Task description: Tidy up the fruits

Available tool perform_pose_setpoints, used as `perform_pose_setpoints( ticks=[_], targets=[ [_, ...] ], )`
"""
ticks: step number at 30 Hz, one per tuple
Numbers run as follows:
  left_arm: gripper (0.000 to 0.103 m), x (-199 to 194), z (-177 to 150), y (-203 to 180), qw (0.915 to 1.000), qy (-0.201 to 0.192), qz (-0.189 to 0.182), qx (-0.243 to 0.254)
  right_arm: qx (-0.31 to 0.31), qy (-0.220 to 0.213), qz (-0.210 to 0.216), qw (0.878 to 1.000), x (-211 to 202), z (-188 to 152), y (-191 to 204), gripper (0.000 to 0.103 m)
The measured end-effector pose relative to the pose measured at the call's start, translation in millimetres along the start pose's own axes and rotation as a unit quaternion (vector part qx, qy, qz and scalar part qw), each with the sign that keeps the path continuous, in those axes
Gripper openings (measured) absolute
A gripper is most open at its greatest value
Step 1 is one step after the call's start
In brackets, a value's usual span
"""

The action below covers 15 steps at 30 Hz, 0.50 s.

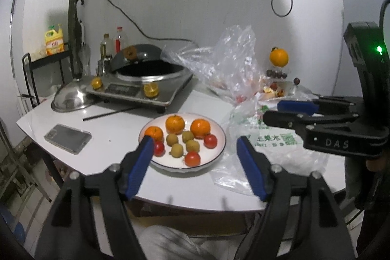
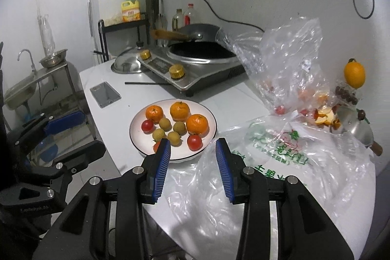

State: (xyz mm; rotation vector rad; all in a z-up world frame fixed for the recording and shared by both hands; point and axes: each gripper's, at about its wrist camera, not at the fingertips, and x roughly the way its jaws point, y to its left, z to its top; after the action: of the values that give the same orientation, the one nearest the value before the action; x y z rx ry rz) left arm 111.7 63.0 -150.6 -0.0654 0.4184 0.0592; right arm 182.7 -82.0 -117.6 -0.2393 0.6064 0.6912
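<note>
A white plate (image 1: 170, 161) (image 2: 139, 135) sits near the table's front edge. It holds three mandarins (image 1: 175, 123) (image 2: 197, 124), three small tomatoes (image 1: 192, 158) (image 2: 194, 142) and several yellow-green round fruits (image 1: 172, 139) (image 2: 179, 127). My left gripper (image 1: 195, 140) hovers in front of and above the plate, open wide with nothing between its blue pads. My right gripper (image 2: 193, 141) hangs over the plate's near-right edge, open more narrowly and also empty. One tomato is half hidden behind its left finger (image 2: 163, 157). Each gripper shows at the side of the other's view.
Crumpled plastic bags (image 1: 268, 143) (image 2: 280, 150) lie right of the plate. Behind it are an induction cooker with a wok (image 1: 148, 72), a steel lid (image 1: 70, 96), a phone (image 1: 67, 138) and a black stick (image 1: 109, 113). An orange on a stand (image 2: 354, 73) and peel scraps sit far right; a sink (image 2: 22, 89) is far left.
</note>
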Motion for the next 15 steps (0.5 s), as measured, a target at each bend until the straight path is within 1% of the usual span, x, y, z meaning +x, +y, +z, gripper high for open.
perform_pose_setpoints(
  ticks=[8,9,10,11,12,13,14,15],
  targets=[
    [0.075,-41.9,15.4,-9.1,0.9994,-0.032,0.001,0.012,0.001,-0.033,-0.013,0.999,-45.5,1.7,6.8,0.041],
    [0.077,-46.1,17.3,-9.7,0.9993,-0.036,0.001,0.014,0.001,-0.036,-0.015,0.999,-50.2,2.5,7.2,0.041],
    [0.081,-51.0,19.6,-10.9,0.9991,-0.04,0.002,0.015,0.001,-0.042,-0.016,0.999,-56.5,3.5,8.0,0.042],
    [0.082,-56.3,21.8,-12.1,0.9988,-0.045,0.001,0.017,0.001,-0.045,-0.017,0.999,-60.6,3.5,7.7,0.042],
    [0.082,-61.3,24.0,-13.4,0.9986,-0.05,0.0,0.019,0.001,-0.049,-0.018,0.999,-65.2,3.8,7.9,0.047],
    [0.082,-64.9,25.9,-14.8,0.9984,-0.053,0.0,0.02,0.001,-0.055,-0.019,0.998,-71.5,4.7,8.3,0.061],
    [0.082,-68.7,28.4,-16.0,0.9982,-0.056,-0.001,0.021,0.002,-0.061,-0.018,0.998,-76.5,5.3,8.4,0.065],
    [0.082,-72.1,30.4,-16.7,0.998,-0.059,-0.001,0.022,0.002,-0.067,-0.017,0.998,-82.5,6.3,8.5,0.067]
  ],
)
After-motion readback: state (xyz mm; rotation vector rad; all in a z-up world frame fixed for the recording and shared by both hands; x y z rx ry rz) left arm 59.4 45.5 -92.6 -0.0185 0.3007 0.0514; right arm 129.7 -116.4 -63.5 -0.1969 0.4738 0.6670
